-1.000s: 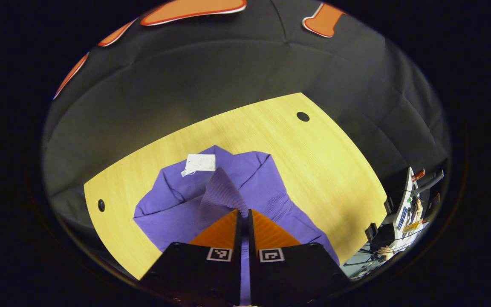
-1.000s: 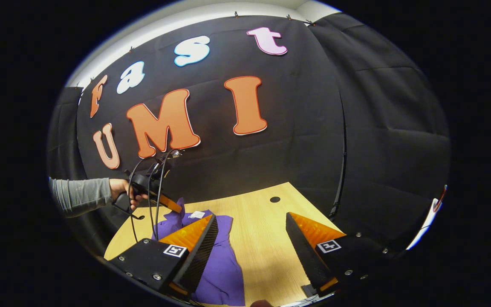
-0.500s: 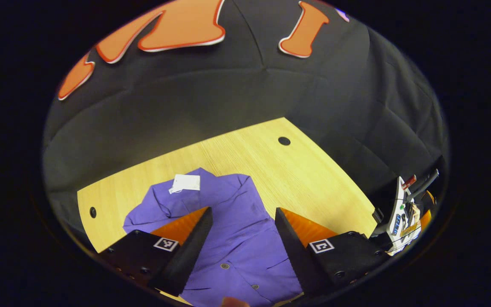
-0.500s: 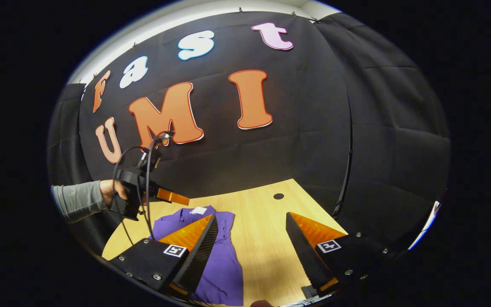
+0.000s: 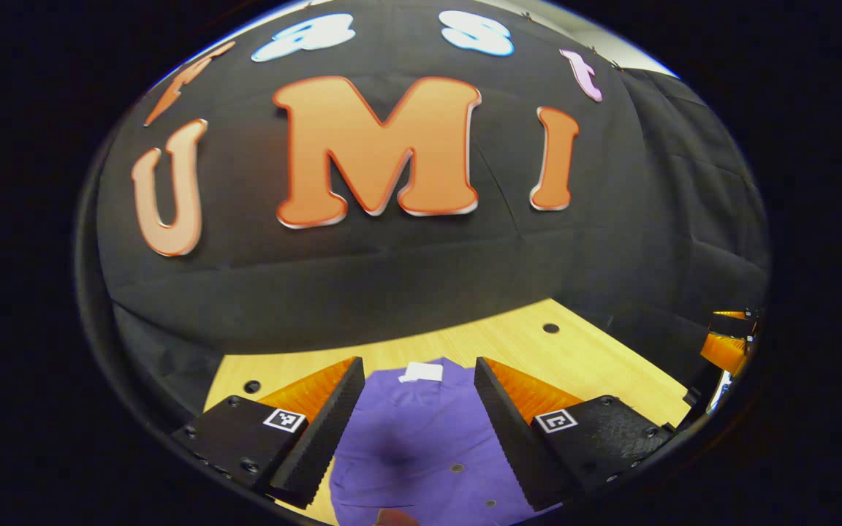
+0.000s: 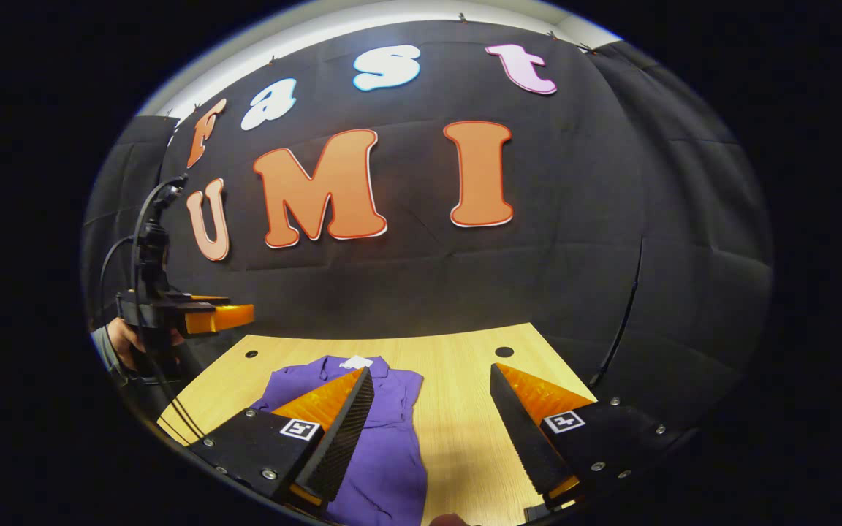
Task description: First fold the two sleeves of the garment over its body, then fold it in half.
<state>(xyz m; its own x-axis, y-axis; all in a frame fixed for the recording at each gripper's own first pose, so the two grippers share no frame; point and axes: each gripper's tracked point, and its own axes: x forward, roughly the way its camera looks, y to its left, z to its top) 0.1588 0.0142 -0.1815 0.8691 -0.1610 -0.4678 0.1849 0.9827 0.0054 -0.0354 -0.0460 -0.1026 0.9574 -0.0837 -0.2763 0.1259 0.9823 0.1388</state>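
A purple shirt (image 5: 421, 438) is lying flat on the wooden counter (image 5: 596, 358), its collar end with a white tag (image 5: 421, 372) pointing toward the counter's far edge and the black cloth wall (image 5: 392, 270). In the right gripper view the shirt is sitting over the left half of the counter, leaving bare wood toward the right edge.

The left gripper (image 5: 415, 409) is hanging above the shirt with its fingers spread wide apart, gripping nothing; shirt buttons are showing between them. In the right gripper view, a person's hand (image 6: 125, 343) is holding it up beyond the counter's left edge.

The right gripper (image 6: 430, 416) is also hovering with its fingers parted and empty, its left finger (image 6: 337, 424) over the shirt's edge and the other over bare counter.
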